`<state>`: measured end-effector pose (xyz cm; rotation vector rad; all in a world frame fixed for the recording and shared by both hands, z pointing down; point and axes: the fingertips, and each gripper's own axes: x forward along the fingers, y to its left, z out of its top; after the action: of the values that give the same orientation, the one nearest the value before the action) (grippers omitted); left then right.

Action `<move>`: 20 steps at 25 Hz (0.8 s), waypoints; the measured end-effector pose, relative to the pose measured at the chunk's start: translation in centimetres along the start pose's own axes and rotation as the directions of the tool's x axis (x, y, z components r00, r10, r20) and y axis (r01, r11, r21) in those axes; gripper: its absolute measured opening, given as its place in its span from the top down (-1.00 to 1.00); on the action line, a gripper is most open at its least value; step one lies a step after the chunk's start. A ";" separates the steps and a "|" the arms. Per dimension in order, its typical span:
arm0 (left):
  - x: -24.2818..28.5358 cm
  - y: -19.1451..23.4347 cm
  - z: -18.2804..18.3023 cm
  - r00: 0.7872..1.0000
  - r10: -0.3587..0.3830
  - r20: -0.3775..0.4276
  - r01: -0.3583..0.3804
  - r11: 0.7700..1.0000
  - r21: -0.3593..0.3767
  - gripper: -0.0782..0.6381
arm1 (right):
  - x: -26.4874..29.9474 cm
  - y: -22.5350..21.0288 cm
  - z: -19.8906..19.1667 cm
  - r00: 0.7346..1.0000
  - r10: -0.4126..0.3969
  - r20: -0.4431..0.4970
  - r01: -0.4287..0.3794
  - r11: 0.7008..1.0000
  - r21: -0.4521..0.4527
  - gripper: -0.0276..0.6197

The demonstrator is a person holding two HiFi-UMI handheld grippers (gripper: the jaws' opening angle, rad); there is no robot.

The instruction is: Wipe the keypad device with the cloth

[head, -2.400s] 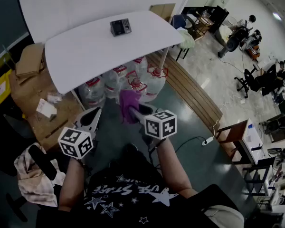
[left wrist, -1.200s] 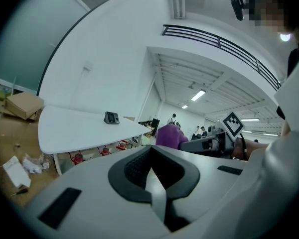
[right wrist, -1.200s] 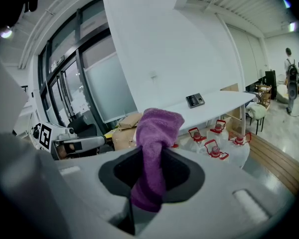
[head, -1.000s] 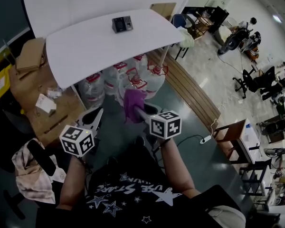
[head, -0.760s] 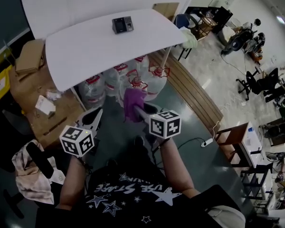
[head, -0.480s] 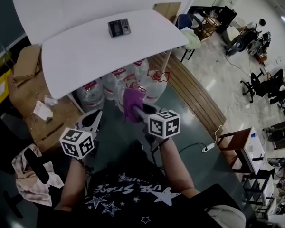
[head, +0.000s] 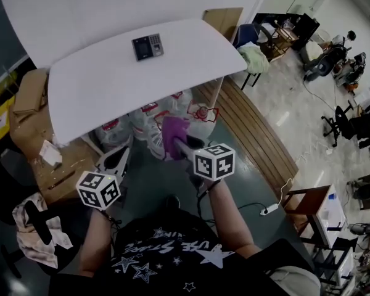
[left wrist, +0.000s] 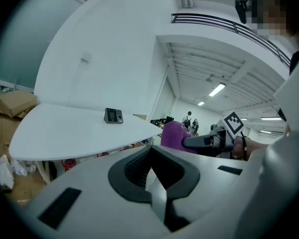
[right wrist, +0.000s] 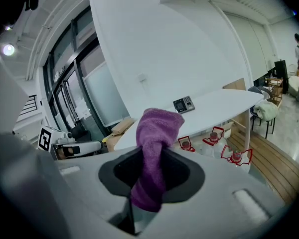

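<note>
The keypad device [head: 147,47] is a small dark box lying on the white table [head: 98,85], far ahead of both grippers; it also shows as the keypad device [left wrist: 113,115] and the keypad device [right wrist: 183,104]. My right gripper [head: 177,145] is shut on a purple cloth [head: 173,134], which sticks up from the jaws as the purple cloth [right wrist: 156,143]. My left gripper [head: 117,160] is held low to the left, jaws shut with nothing between them. Both hang short of the table's near edge.
Several water jugs with red handles [head: 172,113] stand under the table. Cardboard boxes [head: 31,94] sit at the left. A chair with a green cloth [head: 253,57] stands beyond the table's right end. Wooden planking [head: 253,134] runs along the right; office chairs [head: 351,122] farther right.
The view has shifted closer to the table; the keypad device now sits lower and more central in the head view. Both grippers keep their hold and pose.
</note>
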<state>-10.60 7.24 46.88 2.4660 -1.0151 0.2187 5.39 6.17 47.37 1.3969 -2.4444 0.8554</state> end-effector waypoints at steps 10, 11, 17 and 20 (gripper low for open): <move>5.4 -2.1 1.6 0.996 0.080 0.041 -0.080 0.997 -0.004 0.76 | -0.5 -6.0 1.9 0.997 0.066 -0.029 -0.067 0.997 -0.024 0.61; 5.7 -2.3 1.7 0.996 0.082 0.041 -0.081 0.997 -0.002 0.76 | -0.5 -6.4 2.0 0.997 0.069 -0.031 -0.069 0.997 -0.024 0.61; 7.0 -2.6 2.5 0.995 0.090 0.044 -0.090 0.996 -0.006 0.76 | 0.0 -7.3 2.7 0.996 0.083 -0.039 -0.084 0.996 -0.025 0.61; 7.8 -2.3 2.6 0.996 0.083 0.043 -0.083 0.997 -0.007 0.76 | 0.5 -7.7 2.8 0.996 0.077 -0.048 -0.078 0.997 -0.024 0.61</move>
<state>-3.50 2.53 46.21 2.4356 -1.1358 0.1900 11.86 1.29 48.28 1.2664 -2.4794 0.8593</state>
